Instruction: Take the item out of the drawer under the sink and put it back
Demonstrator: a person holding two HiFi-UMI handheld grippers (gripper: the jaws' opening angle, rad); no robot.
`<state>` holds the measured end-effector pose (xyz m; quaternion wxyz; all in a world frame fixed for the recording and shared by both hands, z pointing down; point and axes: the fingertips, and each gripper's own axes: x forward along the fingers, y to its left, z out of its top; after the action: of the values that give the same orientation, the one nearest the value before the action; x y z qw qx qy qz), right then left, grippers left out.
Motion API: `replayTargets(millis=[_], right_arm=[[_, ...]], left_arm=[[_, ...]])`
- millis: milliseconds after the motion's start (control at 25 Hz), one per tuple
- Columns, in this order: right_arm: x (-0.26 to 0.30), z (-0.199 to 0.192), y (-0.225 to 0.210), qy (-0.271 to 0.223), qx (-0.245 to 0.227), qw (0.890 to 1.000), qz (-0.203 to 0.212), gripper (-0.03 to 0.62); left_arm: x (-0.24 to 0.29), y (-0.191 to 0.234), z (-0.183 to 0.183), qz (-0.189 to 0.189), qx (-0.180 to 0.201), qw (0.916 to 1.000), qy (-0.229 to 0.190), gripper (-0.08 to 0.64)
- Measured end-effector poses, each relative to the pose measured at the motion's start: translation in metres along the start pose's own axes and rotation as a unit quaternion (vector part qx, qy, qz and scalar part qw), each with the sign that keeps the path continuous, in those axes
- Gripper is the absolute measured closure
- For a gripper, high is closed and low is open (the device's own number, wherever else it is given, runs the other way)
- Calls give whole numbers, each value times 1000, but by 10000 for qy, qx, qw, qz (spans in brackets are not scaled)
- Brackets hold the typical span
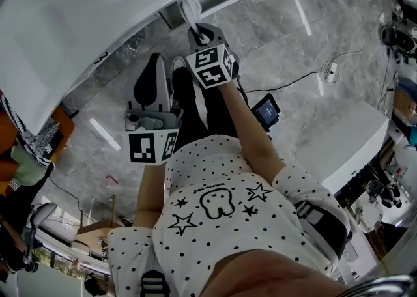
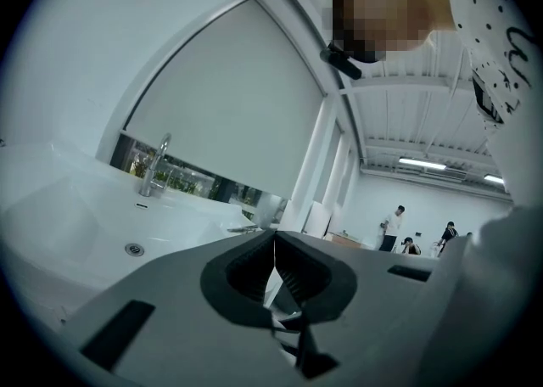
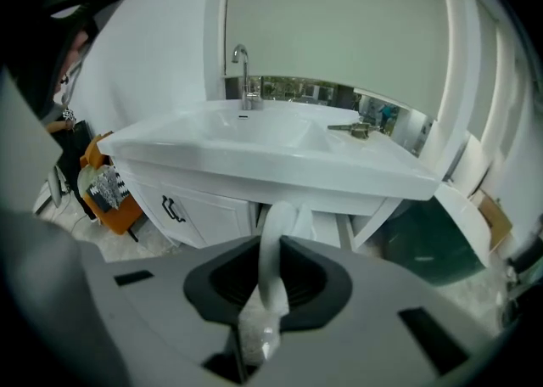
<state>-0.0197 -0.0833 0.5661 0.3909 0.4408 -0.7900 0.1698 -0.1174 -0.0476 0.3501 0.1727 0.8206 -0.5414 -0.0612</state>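
- Right gripper (image 1: 195, 28) is pinched narrow on a soft white item (image 3: 273, 279). The item stands up between the pads, its top end flopping toward the cabinet (image 3: 199, 207).
- The item is in the air in front of the sink (image 3: 254, 135), outside the drawer. I judge the take-out is done and the return is not.
- The grip is low on the item, probably so the limp thing can't slip.
- Left gripper (image 2: 274, 249) is closed on nothing, held aside so it's out of the way.
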Motion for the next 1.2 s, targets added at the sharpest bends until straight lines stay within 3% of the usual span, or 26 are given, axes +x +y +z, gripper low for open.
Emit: replayTargets(millis=[240,920,1200], right_arm=[[-34,18,5,-262,348,9989,155,534],[-89,28,-6,-677,1613,9826,622,534],[-115,32,-13,-880,1641,9809,568,534]], left_arm=[[-7,-4,33,-131,172,9997,-122,555],[-9,-22,58,-537,321,9979,-162,555],[-15,-41,66,-710,341,9967,-196,555]])
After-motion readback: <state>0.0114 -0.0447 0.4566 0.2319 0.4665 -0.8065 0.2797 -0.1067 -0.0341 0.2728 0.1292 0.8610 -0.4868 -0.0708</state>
